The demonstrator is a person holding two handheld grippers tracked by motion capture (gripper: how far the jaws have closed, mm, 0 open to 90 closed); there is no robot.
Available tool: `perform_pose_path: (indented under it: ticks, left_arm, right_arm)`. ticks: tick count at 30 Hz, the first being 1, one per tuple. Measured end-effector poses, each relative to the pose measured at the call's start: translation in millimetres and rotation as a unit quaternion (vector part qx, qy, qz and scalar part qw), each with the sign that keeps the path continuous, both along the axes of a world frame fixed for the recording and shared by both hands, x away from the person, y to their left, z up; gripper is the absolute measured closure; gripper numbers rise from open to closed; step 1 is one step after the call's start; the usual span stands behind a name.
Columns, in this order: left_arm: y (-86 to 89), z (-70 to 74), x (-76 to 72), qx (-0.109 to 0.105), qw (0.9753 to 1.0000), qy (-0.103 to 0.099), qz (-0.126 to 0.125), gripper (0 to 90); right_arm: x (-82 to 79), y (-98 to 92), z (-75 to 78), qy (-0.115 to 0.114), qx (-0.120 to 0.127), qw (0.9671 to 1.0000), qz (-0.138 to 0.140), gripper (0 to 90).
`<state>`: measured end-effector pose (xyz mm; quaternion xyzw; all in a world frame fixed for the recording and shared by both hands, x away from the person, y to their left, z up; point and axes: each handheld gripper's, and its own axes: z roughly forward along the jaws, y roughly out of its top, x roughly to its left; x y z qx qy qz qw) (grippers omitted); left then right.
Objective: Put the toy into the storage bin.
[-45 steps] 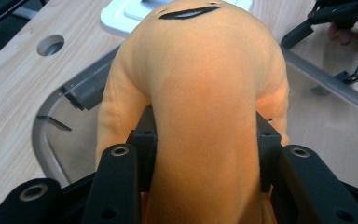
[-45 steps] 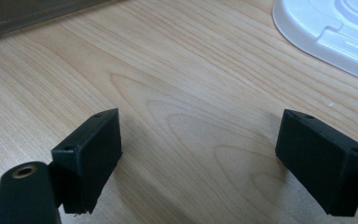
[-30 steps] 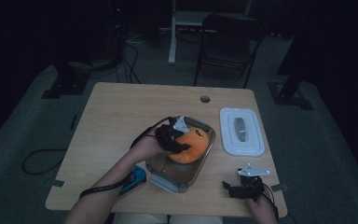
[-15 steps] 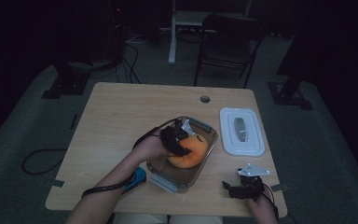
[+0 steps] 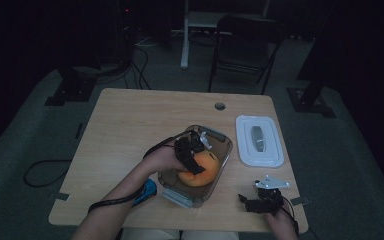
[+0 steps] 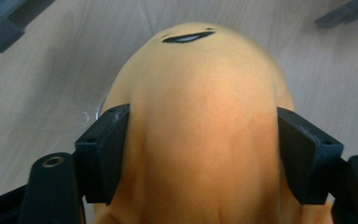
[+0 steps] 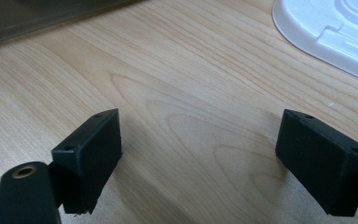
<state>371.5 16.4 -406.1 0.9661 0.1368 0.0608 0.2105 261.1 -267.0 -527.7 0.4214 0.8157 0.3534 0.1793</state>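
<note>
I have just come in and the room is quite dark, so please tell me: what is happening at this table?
A person sits at a wooden table with a gripper in each hand. The left gripper is shut on an orange, rounded soft toy, holding it inside a clear container. The right gripper is open and rests low over the table near its front edge. The container's white lid lies apart, to the right of the container.

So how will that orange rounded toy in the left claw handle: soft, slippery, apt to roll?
The orange toy looks smooth and rounded, so it may roll if released. The left claw grips both its sides; its surface seems to bulge slightly there, suggesting softness. Probably light.
</note>
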Motion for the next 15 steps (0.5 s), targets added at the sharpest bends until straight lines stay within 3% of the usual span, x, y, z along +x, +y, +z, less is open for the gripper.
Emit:
perform_pose_path:
  ticks: [10, 15]
  left_arm:
    - [14.6, 3.8, -1.1, -0.034, 0.9989, 0.017, 0.028, 19.1]
    - [25.3, 9.4, -5.1, -0.050, 0.9980, 0.015, 0.037, 19.2]
  right_arm:
    - [0.0, 0.0, 0.0, 0.000, -0.001, 1.0000, 0.000, 13.8]
    - [0.0, 0.0, 0.0, -0.001, -0.001, 1.0000, 0.000, 13.8]
